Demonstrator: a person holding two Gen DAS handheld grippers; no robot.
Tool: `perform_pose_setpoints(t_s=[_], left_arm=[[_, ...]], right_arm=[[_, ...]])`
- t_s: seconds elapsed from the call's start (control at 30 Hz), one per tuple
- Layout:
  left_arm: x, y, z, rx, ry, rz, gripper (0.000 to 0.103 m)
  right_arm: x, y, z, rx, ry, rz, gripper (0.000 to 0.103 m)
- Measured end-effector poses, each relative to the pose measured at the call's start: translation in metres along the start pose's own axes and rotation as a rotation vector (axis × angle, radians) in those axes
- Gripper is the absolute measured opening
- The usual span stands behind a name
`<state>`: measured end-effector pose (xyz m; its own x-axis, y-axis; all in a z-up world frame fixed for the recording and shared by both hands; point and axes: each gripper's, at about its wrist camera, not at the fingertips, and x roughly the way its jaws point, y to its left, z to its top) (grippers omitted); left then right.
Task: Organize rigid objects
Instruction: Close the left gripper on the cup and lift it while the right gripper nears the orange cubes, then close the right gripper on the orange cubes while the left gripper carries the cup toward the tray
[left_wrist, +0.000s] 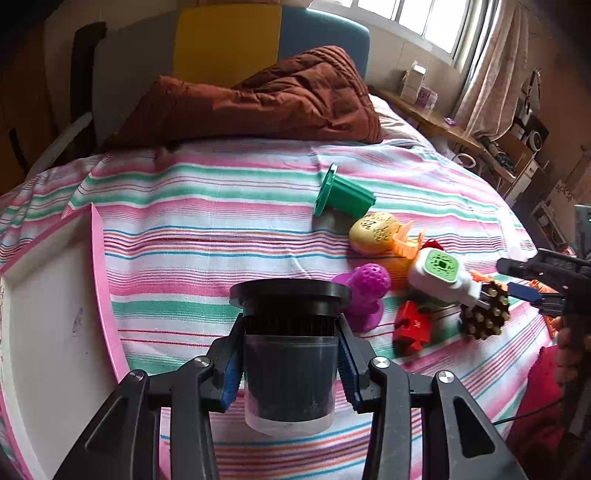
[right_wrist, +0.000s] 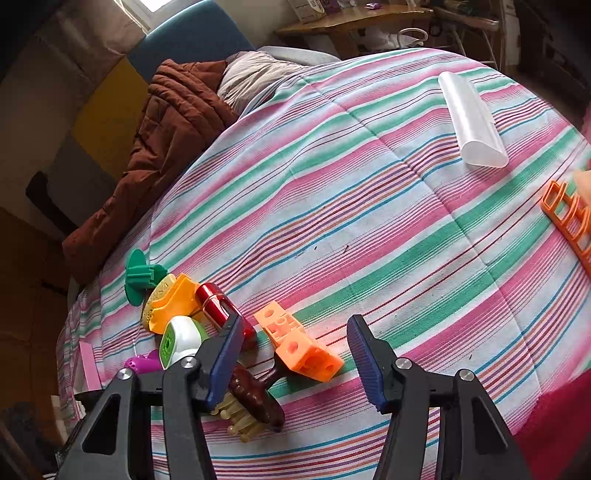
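Above the striped bedspread (left_wrist: 221, 192), a black-lidded jar (left_wrist: 290, 354) is pinched upright by the left gripper (left_wrist: 290, 363), presumably bound for the pink-rimmed tray (left_wrist: 101, 280). The right gripper (right_wrist: 295, 354) is held spread over the orange perforated block (right_wrist: 299, 347), which is not yet clamped.

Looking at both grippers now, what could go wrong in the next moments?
1. The left gripper holds the black cup only by its smooth clear wall; it may slip before reaching the pink tray.
2. The right gripper has open jaws above the orange block, which lies against the brown brush; closing may knock the brush or the red cylinder.
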<state>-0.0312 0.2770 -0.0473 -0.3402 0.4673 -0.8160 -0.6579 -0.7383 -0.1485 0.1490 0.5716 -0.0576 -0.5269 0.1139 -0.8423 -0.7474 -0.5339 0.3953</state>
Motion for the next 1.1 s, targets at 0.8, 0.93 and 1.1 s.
perform_pose_setpoints(t_s=[0.8, 0.93, 1.1], left_arm=[[-0.033, -0.016, -0.01, 0.019, -0.06, -0.041, 0.044], [-0.04, -0.012, -0.012, 0.009, -0.071, -0.049, 0.044], [-0.048, -0.007, -0.014, 0.006, -0.087, -0.046, 0.044]], right_arm=[[0.011, -0.023, 0.008, 0.07, -0.006, -0.088, 0.055], [0.021, -0.01, 0.005, -0.015, 0.015, -0.144, 0.047], [0.038, -0.002, 0.001, -0.083, 0.044, -0.195, 0.031]])
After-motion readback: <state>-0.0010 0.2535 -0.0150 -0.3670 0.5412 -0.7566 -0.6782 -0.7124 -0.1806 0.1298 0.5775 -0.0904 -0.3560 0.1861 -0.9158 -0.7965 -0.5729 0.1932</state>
